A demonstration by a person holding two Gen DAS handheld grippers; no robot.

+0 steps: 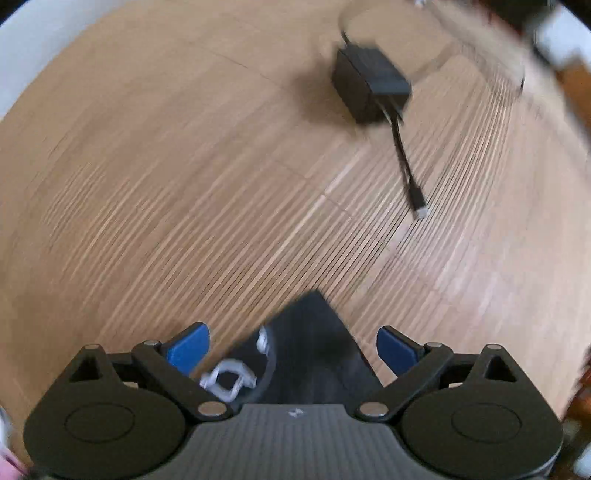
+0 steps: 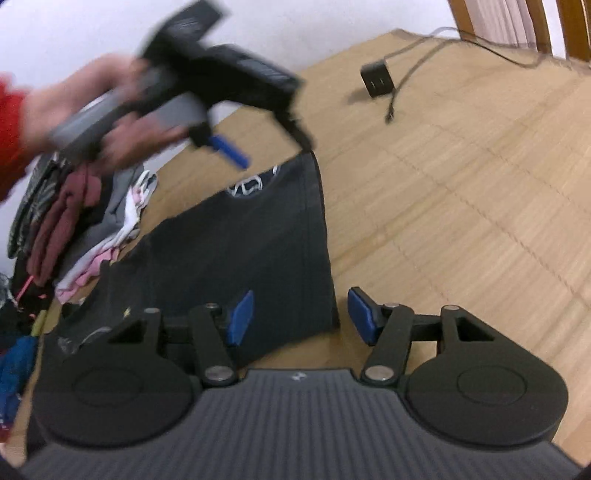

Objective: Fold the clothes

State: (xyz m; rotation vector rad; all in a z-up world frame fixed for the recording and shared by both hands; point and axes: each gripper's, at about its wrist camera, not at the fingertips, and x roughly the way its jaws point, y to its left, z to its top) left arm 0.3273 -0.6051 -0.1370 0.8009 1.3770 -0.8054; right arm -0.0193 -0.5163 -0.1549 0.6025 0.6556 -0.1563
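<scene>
A black T-shirt with a white print near its collar lies flat on the bamboo mat. My right gripper is open above the shirt's near right corner, one blue pad over the cloth and the other over the mat. A hand in a red sleeve holds my left gripper over the shirt's far corner. In the left wrist view that gripper points down and stands open, with the pointed corner of the black shirt and its white print below, between the blue pads. The pads press on nothing.
A black power adapter with a short cable lies on the mat beyond the shirt, also in the right wrist view as the adapter. A heap of mixed clothes sits left of the shirt by the white wall. Wooden furniture legs stand at the far right.
</scene>
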